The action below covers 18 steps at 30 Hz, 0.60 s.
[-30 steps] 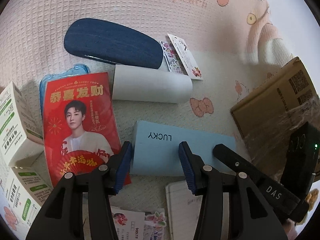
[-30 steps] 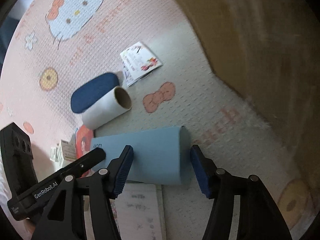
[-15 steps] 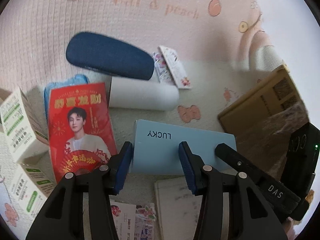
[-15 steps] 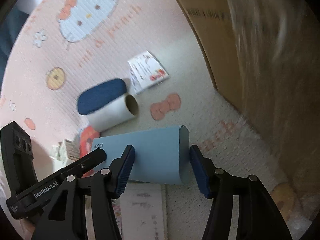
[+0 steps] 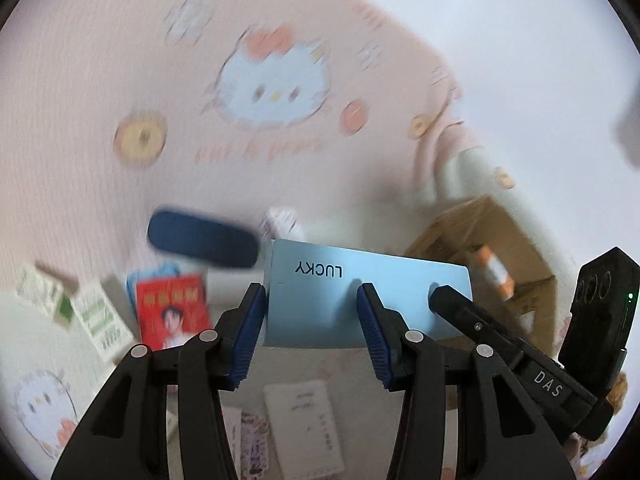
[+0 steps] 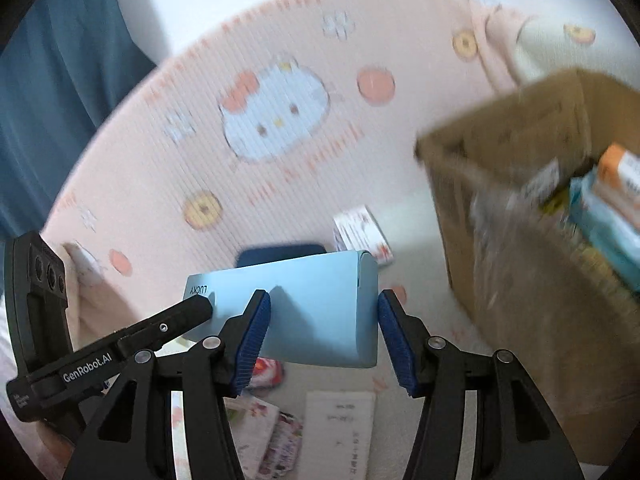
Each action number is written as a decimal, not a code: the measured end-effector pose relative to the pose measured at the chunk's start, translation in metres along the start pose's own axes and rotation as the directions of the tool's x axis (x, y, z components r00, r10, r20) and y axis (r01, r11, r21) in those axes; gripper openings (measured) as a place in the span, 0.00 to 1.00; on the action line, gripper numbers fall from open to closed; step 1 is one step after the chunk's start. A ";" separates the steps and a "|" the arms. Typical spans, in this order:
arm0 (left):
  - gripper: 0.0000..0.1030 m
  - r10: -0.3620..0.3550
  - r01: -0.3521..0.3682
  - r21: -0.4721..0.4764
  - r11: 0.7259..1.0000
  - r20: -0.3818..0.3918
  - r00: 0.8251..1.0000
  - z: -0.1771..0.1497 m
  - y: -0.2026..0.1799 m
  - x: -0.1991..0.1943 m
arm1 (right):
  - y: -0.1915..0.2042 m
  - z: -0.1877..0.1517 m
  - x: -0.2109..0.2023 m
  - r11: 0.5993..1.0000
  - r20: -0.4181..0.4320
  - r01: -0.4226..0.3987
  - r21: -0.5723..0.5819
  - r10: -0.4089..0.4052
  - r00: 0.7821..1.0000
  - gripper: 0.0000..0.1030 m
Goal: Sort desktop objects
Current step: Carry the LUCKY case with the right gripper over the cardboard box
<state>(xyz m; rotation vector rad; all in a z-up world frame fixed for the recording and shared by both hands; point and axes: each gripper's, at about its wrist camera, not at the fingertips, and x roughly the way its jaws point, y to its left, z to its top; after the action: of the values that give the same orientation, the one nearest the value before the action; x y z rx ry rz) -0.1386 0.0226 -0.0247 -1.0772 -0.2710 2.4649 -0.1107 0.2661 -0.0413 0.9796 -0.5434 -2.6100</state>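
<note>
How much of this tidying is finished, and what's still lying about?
Partly done: the brown cardboard box already holds a few packages. In hand: the light blue "LUCKY" case is lifted off the pink mat, carried between the left gripper and the right gripper. Left: the dark blue oval pouch, red photo card, green-and-white cartons and white notepad remain on the mat.
</note>
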 end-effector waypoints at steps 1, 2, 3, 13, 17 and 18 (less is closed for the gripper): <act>0.50 -0.007 0.007 0.018 1.000 0.017 1.000 0.006 -0.009 -0.005 | 0.000 0.005 -0.010 1.000 0.025 -0.003 0.001 0.003 1.000 0.52; 0.50 -0.017 0.016 0.032 0.999 0.032 0.999 0.011 -0.017 -0.009 | 0.000 0.011 -0.021 1.000 0.051 -0.004 0.001 0.004 0.999 0.52; 0.50 -0.032 0.030 0.043 0.999 0.046 0.998 0.018 -0.028 -0.010 | -0.001 0.017 -0.033 1.000 0.077 0.000 0.000 0.000 0.997 0.52; 0.50 -0.229 0.227 0.203 0.952 -0.014 0.973 0.063 -0.166 0.044 | -0.074 0.065 -0.125 0.980 0.229 0.174 0.098 -0.192 0.954 0.52; 0.50 -0.283 0.304 0.277 0.911 -0.114 0.952 0.069 -0.226 0.090 | -0.125 0.076 -0.150 0.946 0.241 0.266 0.185 -0.306 0.921 0.52; 0.50 -0.290 0.320 0.295 0.900 -0.142 0.946 0.070 -0.241 0.102 | -0.135 0.077 -0.153 0.938 0.235 0.282 0.202 -0.326 0.916 0.52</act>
<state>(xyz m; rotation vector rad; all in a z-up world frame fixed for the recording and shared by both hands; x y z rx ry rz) -0.1770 0.2833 0.0389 -0.9308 -0.0105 2.0818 -0.0721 0.4656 0.0382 0.8196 -0.7336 -3.0463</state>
